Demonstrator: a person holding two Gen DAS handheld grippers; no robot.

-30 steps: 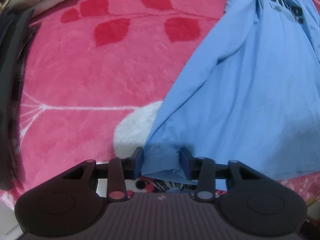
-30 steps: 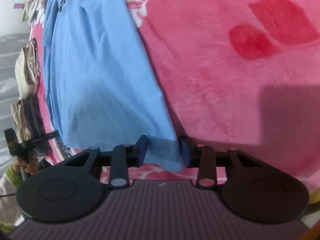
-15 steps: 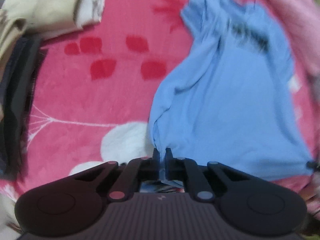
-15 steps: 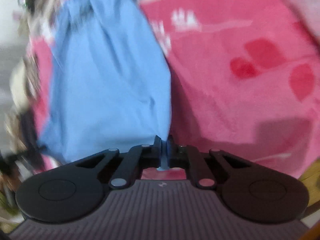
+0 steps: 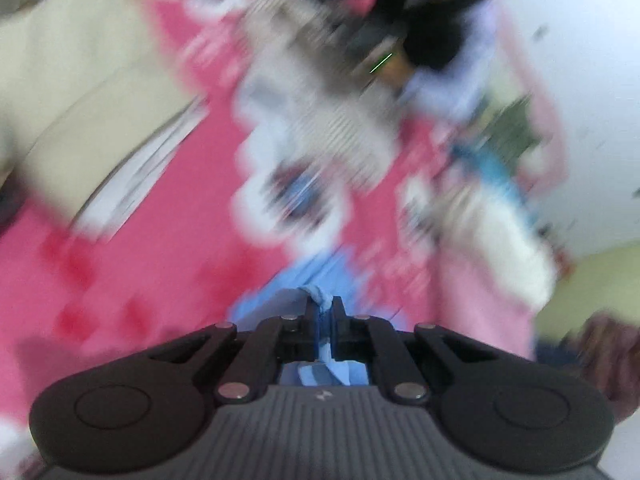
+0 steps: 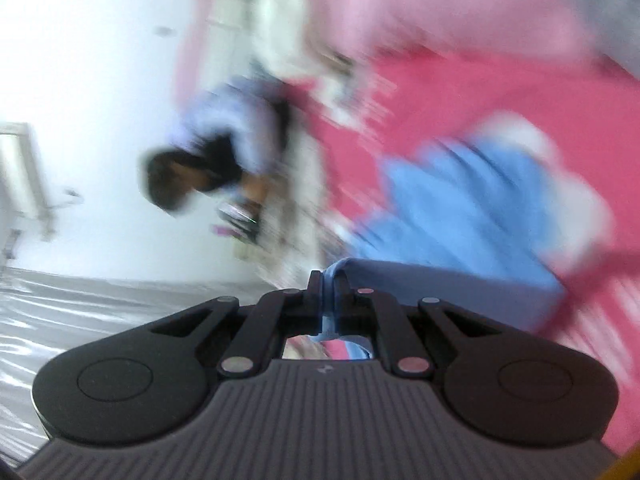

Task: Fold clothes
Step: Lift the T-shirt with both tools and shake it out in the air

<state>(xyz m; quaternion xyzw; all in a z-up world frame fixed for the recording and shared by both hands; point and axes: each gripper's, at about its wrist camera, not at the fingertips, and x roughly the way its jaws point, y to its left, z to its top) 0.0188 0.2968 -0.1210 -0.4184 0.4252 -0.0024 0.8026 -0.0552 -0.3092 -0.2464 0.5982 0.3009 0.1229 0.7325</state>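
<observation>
Both views are smeared by fast motion. A light blue T-shirt (image 5: 296,280) hangs from my left gripper (image 5: 322,306), which is shut on a pinch of its hem. In the right wrist view the same blue T-shirt (image 6: 460,216) is lifted off the pink blanket (image 6: 460,92) and bunches to the right. My right gripper (image 6: 327,284) is shut on another fold of its hem. Most of the shirt lies below and behind the left gripper, out of sight.
A pink flowered blanket (image 5: 152,264) covers the bed. Folded beige clothes (image 5: 80,112) lie at upper left, with mixed clothes (image 5: 320,120) beyond. A person in a pale top (image 6: 224,120) is across the bed. White wall (image 6: 80,40) and shiny grey floor (image 6: 80,308) are on the left.
Both grippers closed on the blue shirt's hem, then rose and swung quickly, lifting the shirt off the blanket. The views now tilt up toward the far side of the bed and the wall.
</observation>
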